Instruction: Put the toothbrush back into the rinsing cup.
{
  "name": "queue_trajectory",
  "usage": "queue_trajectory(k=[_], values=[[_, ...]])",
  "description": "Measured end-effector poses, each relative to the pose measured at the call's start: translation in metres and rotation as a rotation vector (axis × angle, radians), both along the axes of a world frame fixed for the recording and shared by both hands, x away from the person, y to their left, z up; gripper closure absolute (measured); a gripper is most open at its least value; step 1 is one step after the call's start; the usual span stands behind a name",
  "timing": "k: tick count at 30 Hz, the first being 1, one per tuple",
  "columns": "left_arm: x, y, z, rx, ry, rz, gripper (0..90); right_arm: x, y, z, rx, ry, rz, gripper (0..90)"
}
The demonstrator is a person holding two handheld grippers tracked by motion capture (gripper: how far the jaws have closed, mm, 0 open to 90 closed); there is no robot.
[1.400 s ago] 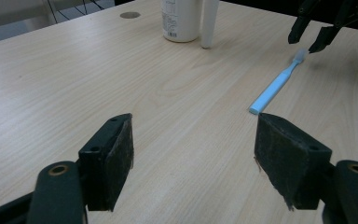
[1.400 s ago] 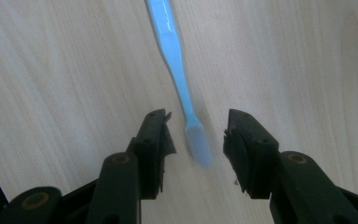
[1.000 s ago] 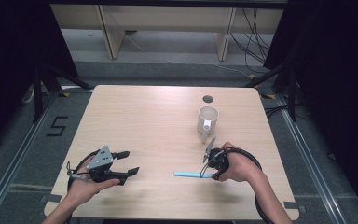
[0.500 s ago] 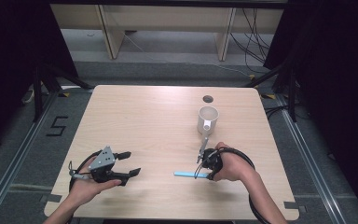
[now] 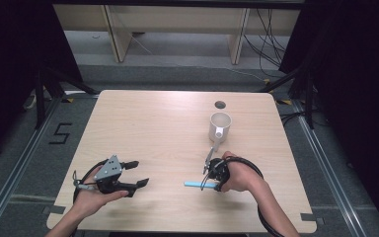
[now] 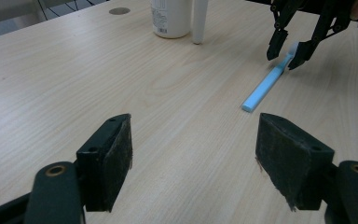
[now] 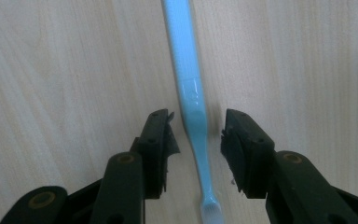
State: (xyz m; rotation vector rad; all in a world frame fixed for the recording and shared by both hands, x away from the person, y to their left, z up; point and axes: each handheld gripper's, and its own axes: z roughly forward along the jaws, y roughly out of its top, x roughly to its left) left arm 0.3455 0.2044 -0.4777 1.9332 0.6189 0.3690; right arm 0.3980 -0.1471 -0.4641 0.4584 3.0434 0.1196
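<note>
Toothbrush (image 7: pixel 189 88) lies flat on the table (image 5: pixel 153 128), near the white cup (image 5: pixel 220 126). Right tongs (image 7: pixel 196 140) straddle its neck, jaws half open and just now closing, pads not yet touching it. It looks light, stiff, thin and smooth, so it may slip; the thicker handle offers a surer hold. Left tongs (image 6: pixel 193 154) rest wide open, empty.

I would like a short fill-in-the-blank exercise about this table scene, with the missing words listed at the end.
1. The right gripper has a light ____ toothbrush lying between its jaws.
2. The toothbrush lies flat on the wooden ____.
3. The left gripper has its jaws ____ with nothing between them.
4. Beyond the right gripper stands a white ____ with a handle.

Missing words: blue; table; open; mug
</note>
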Motion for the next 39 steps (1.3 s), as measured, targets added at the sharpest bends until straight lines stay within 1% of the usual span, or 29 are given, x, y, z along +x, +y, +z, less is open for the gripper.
queue_trajectory(k=[1,2,3,4,5,6,7,11,12,13,14,15,16,17,18,19,20,22,24,27,28,29,31,33,34,35,36,37,39], values=[[0.000,0.000,0.000,-0.001,0.000,-0.003,26.8,0.002,0.000,-0.002,0.010,0.002,0.022,61.4],[0.000,0.000,0.000,-0.001,0.000,-0.003,26.8,0.002,0.000,-0.002,0.010,0.002,0.022,61.4],[0.001,0.000,-0.001,-0.006,0.000,-0.009,26.8,0.003,0.000,-0.002,0.001,-0.003,0.040,61.7],[0.000,-0.001,-0.001,-0.008,-0.002,-0.006,26.8,0.003,0.002,-0.003,0.002,0.008,0.036,62.3],[0.000,-0.001,-0.001,-0.010,0.000,-0.007,26.8,0.001,0.003,-0.002,-0.006,0.016,0.004,62.5],[0.000,-0.001,-0.001,-0.010,0.000,-0.007,26.8,0.001,0.003,-0.002,-0.006,0.016,0.004,62.5],[0.000,-0.001,-0.001,-0.009,0.001,-0.008,26.8,0.004,0.004,-0.004,0.001,0.016,0.037,63.3],[0.000,-0.001,-0.001,-0.008,0.002,-0.009,26.8,0.004,0.005,-0.005,-0.002,0.022,0.039,64.7],[0.000,-0.001,-0.001,-0.008,0.002,-0.009,26.8,0.003,0.007,-0.005,-0.019,0.034,0.023,65.3],[0.000,-0.002,-0.001,-0.009,0.002,-0.010,26.8,0.003,0.007,-0.006,-0.013,0.039,0.024,65.6],[0.000,-0.002,-0.001,-0.009,0.002,-0.010,26.8,0.004,0.008,-0.006,-0.017,0.044,0.028,65.8],[0.000,-0.002,-0.001,-0.009,0.003,-0.011,26.8,0.005,0.007,-0.007,-0.012,0.039,0.047,66.0],[-0.001,-0.001,-0.001,0.002,0.004,-0.006,26.8,0.007,0.008,-0.008,-0.013,0.042,0.062,66.4],[-0.001,-0.001,-0.001,0.002,0.004,-0.006,26.8,0.007,0.008,-0.008,-0.013,0.042,0.062,66.4],[-0.001,-0.001,-0.001,0.005,0.005,-0.007,26.8,0.006,0.009,-0.009,-0.014,0.047,0.046,66.4],[0.000,-0.002,-0.001,0.004,0.006,-0.009,26.8,0.007,0.009,-0.009,-0.016,0.045,0.050,66.4],[0.000,-0.002,-0.002,0.001,0.005,-0.012,26.8,0.008,0.010,-0.009,-0.017,0.054,0.059,66.4],[0.000,-0.002,-0.002,-0.004,0.004,-0.017,26.8,0.006,0.013,-0.008,-0.030,0.052,0.032,66.6],[-0.001,-0.002,-0.002,0.003,0.004,-0.011,26.8,0.009,0.013,-0.009,-0.025,0.052,0.058,66.9],[-0.001,-0.002,-0.002,0.003,0.005,-0.010,26.8,0.009,0.015,-0.009,-0.033,0.063,0.052,68.1],[-0.001,-0.002,-0.002,0.003,0.005,-0.010,26.8,0.011,0.015,-0.010,-0.031,0.062,0.085,68.7],[-0.001,-0.002,-0.002,0.000,0.005,-0.011,26.8,0.010,0.016,-0.010,-0.035,0.068,0.071,69.2],[-0.001,-0.002,-0.003,0.000,0.006,-0.012,26.8,0.012,0.018,-0.011,-0.042,0.081,0.078,69.8],[-0.001,-0.002,-0.003,-0.004,0.006,-0.015,26.8,0.012,0.018,-0.010,-0.045,0.079,0.077,69.8],[-0.001,-0.002,-0.003,-0.003,0.006,-0.015,26.8,0.013,0.019,-0.010,-0.047,0.077,0.086,70.2],[-0.001,-0.002,-0.003,-0.004,0.005,-0.014,26.8,0.013,0.020,-0.010,-0.057,0.077,0.083,70.4],[-0.001,-0.002,-0.003,-0.004,0.005,-0.015,26.8,0.013,0.021,-0.009,-0.061,0.088,0.086,70.9],[-0.001,-0.002,-0.003,-0.003,0.005,-0.016,26.8,0.014,0.021,-0.011,-0.048,0.078,0.095,71.4],[-0.001,-0.002,-0.003,0.004,0.006,-0.013,26.8,0.014,0.022,-0.011,-0.060,0.080,0.095,71.7]])
